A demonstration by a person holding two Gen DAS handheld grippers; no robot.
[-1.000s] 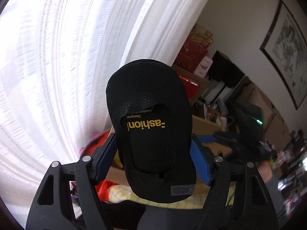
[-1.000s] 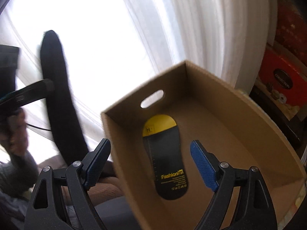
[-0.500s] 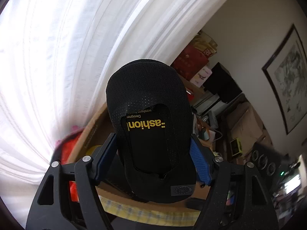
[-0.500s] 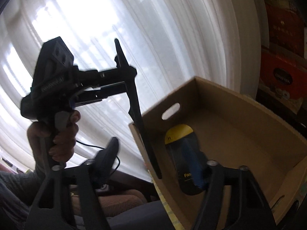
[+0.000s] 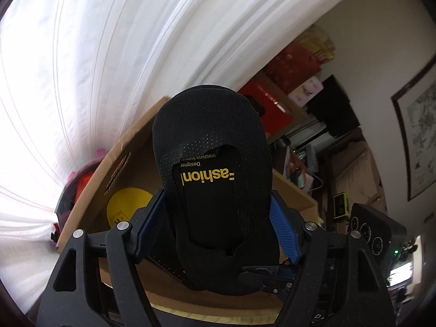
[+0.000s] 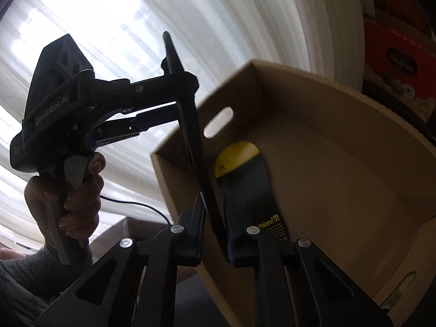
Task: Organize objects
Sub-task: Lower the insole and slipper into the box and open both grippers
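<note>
Two insoles are showing, and one cardboard box. The held insole, black with yellow lettering, is filling the middle of the left wrist view and hiding much of the box behind it. Its heel end is sinking out of sight behind dark gripper parts at the bottom of that view. From the right wrist camera the same insole is showing edge-on as a thin dark strip, so its printed face is not readable there.

The left gripper is holding this insole across its width, with the blue pads pressing on both edges. The right gripper is standing nearly closed, its jaws having just been closing, and the strip's lower end is sitting pinched between them. One hand is gripping the left gripper's handle, with a grey sleeve cut off at the frame edge.

The cardboard box is standing open in front of a white curtain, with a slot handle in its far wall. One boxed insole, black with a yellow end, is lying flat on the box floor, partly covered by the right gripper's fingers. Whether the held insole is already inside the box or just before its near wall is hard to tell.

Several red boxes are stacking up beyond, blurred.
</note>
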